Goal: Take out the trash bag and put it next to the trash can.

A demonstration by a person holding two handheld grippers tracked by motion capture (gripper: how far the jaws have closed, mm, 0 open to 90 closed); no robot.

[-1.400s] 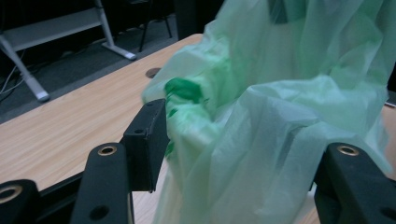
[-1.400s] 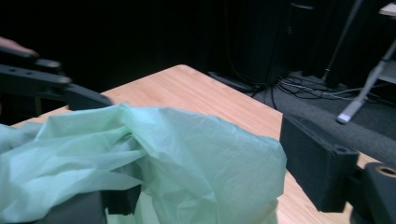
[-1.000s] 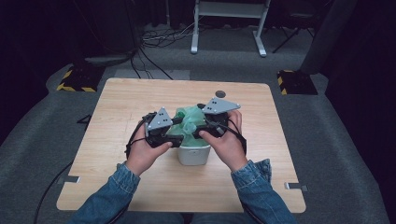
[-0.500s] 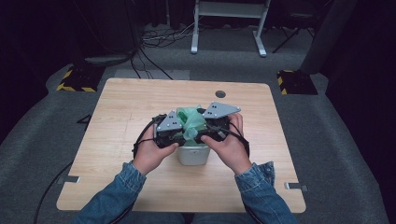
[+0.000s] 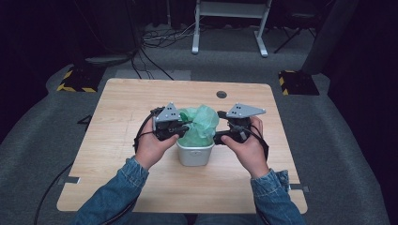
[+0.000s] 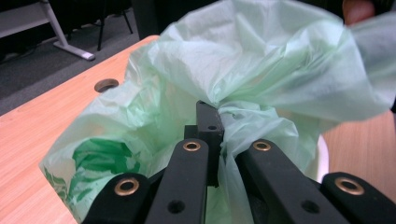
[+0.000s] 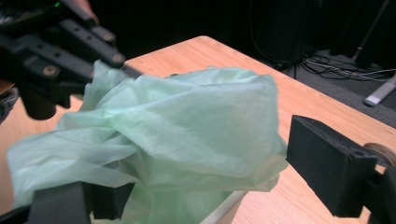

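Green thin plastic bag (image 5: 201, 124) sits bunched in the mouth of a small white bin (image 5: 195, 153), near the middle of the wooden surface (image 5: 122, 101), slightly toward the person's side. Bag billows up above the bin rim, crumpled, translucent; its lower part is inside the bin.

Left hand-held gripper (image 5: 180, 127) is at the bag's left edge, touching it. In the left gripper view the jaws are nearly closed, with a fold of the bag (image 6: 243, 93) pinched between them; film drapes over and around the jaw tips. White bin rim (image 6: 323, 156) visible just right of the jaws.

Right hand-held gripper (image 5: 220, 137) is at the bag's right side, just above the bin rim. In the right gripper view its jaws stand wide apart, with the bag (image 7: 187, 126) bulging between them; the film lies against the lower-left jaw and stops just short of the right one. Not clamped. The left hand-held gripper (image 7: 60, 51) shows at upper left of that view, against the far edge of the bag.

Both hands hold the grippers from the near side; denim sleeves (image 5: 112, 197) enter from the bottom. A round hole (image 5: 221, 94) lies in the surface beyond the bin, well apart from it.
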